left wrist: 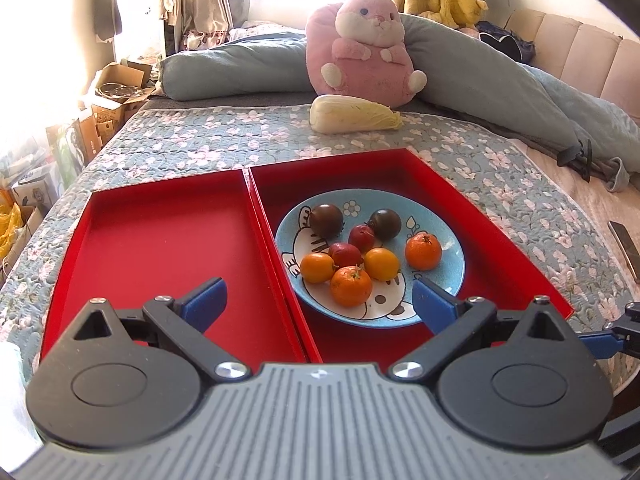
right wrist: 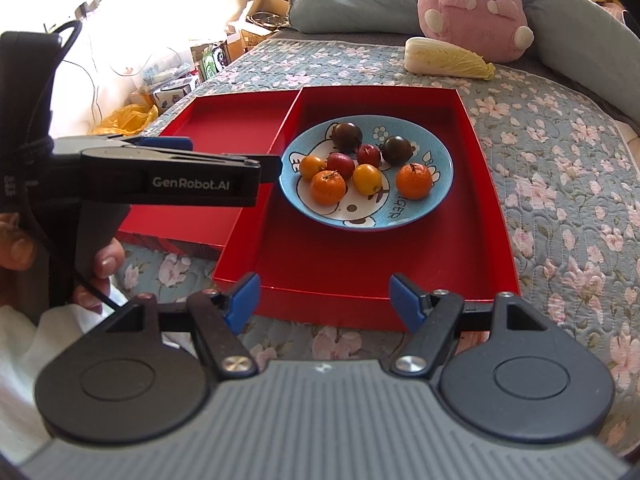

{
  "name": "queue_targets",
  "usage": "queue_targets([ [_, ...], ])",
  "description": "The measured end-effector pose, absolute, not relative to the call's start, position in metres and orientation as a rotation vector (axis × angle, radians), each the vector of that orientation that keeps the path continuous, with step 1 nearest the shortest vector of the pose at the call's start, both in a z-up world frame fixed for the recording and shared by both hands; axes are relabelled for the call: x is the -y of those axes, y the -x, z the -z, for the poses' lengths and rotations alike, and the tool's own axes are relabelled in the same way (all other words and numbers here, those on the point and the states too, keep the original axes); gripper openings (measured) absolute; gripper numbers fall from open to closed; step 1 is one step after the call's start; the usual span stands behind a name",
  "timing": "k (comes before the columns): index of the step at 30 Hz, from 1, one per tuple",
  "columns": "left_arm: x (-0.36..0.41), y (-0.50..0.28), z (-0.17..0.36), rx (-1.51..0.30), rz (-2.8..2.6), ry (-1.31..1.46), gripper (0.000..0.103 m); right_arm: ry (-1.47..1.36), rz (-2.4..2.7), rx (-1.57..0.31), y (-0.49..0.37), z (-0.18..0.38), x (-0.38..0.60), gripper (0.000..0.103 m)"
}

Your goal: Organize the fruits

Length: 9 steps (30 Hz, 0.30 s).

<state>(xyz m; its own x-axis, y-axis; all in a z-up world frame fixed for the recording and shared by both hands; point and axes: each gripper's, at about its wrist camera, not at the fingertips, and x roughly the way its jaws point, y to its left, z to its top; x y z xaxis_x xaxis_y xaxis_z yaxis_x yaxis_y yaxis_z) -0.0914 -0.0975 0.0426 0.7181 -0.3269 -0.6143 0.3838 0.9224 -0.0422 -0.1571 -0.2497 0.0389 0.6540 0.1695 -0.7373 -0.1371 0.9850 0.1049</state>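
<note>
We see two shallow red cardboard trays side by side on the floral quilt. The left red tray (left wrist: 160,240) holds nothing; the right red tray (right wrist: 472,184) carries a blue cartoon-print ceramic plate (right wrist: 432,196) with all eight fruits.

On the plate, left to right: a small smooth yellow-orange fruit (right wrist: 312,166), a stemmed orange mandarin (right wrist: 328,187), a glossy red plum-like fruit (right wrist: 341,163), a dark brown-purple round tomato (right wrist: 347,136).

We judge all of them light, round and prone to roll; the tomatoes and plums look thin-skinned, so squeeze gently across the widest part. The mandarin's rind should give better grip.

The left gripper (left wrist: 318,304) hovers over the near edges of both trays, jaws wide, holding nothing. The right gripper (right wrist: 324,298) sits at the right tray's near edge, jaws wide, also empty.
</note>
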Motion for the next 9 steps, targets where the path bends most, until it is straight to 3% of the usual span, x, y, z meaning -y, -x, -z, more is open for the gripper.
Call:
queue_targets([
  [9,0.0928,0.0920,-0.0419,-0.637,0.484,-0.027,0.100,-0.060,-0.169,-0.850,0.1540,-0.0318,0.2514,0.074],
])
